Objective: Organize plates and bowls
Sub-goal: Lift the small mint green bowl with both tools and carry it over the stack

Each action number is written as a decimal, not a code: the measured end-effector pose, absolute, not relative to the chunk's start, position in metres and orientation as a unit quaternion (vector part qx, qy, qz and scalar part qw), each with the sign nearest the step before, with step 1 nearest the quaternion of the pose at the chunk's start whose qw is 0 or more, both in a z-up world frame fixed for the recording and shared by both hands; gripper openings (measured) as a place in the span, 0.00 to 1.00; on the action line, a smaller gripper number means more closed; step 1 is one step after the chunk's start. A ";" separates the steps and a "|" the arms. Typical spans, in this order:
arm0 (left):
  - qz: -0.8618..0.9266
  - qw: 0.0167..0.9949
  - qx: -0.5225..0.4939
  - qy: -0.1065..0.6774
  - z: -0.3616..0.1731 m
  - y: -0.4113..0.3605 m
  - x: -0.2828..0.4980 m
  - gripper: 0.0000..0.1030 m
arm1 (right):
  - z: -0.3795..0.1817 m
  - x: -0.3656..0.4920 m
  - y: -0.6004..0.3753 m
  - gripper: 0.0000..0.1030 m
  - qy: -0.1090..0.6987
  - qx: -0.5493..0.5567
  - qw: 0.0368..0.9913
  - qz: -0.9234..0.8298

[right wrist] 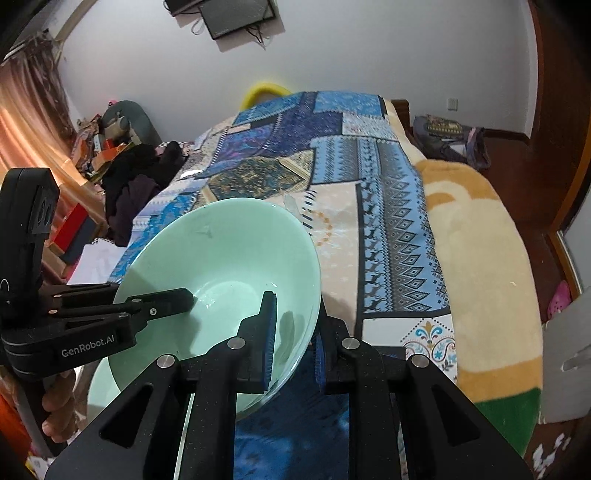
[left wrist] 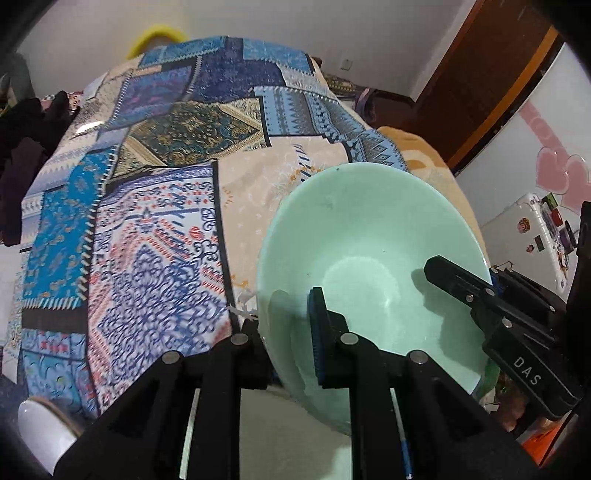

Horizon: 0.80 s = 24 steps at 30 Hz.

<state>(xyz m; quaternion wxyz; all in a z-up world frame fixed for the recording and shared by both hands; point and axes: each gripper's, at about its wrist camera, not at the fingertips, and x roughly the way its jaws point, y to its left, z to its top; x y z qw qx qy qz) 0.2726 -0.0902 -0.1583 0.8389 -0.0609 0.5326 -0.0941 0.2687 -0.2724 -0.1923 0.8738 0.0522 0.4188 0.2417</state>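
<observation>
Both jaws clamped on green bowl [left wrist: 362, 236] rim

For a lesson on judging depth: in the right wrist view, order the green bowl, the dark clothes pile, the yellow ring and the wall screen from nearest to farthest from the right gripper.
1. Green bowl: its rim is clamped in the jaws of the right gripper.
2. Dark clothes pile: to the left, beside the patterned cloth.
3. Yellow ring: behind the cloth's far end.
4. Wall screen: high on the back wall.

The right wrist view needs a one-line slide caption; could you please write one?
Both grippers clamp opposite rims of a pale green bowl above a patterned tablecloth: right gripper near, left gripper opposite.
</observation>
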 end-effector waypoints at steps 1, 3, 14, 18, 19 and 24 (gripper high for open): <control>-0.094 0.841 -0.062 0.530 -0.154 -0.088 0.267 0.15 | -0.190 0.266 -0.272 0.16 0.416 0.051 0.875 0.243; -0.093 0.844 -0.062 0.524 -0.147 -0.084 0.261 0.15 | -0.184 0.259 -0.268 0.16 0.411 0.050 0.876 0.246; -0.083 0.864 -0.070 0.491 -0.115 -0.044 0.207 0.15 | -0.162 0.221 -0.236 0.15 0.389 0.037 0.881 0.267; -0.076 0.870 -0.075 0.481 -0.109 -0.023 0.193 0.15 | -0.157 0.211 -0.218 0.16 0.384 0.033 0.880 0.278; -0.072 0.872 -0.078 0.478 -0.107 -0.015 0.188 0.15 | -0.156 0.209 -0.212 0.15 0.383 0.033 0.879 0.283; -0.049 0.879 -0.088 0.465 -0.101 0.019 0.168 0.15 | -0.151 0.197 -0.182 0.16 0.378 0.023 0.874 0.304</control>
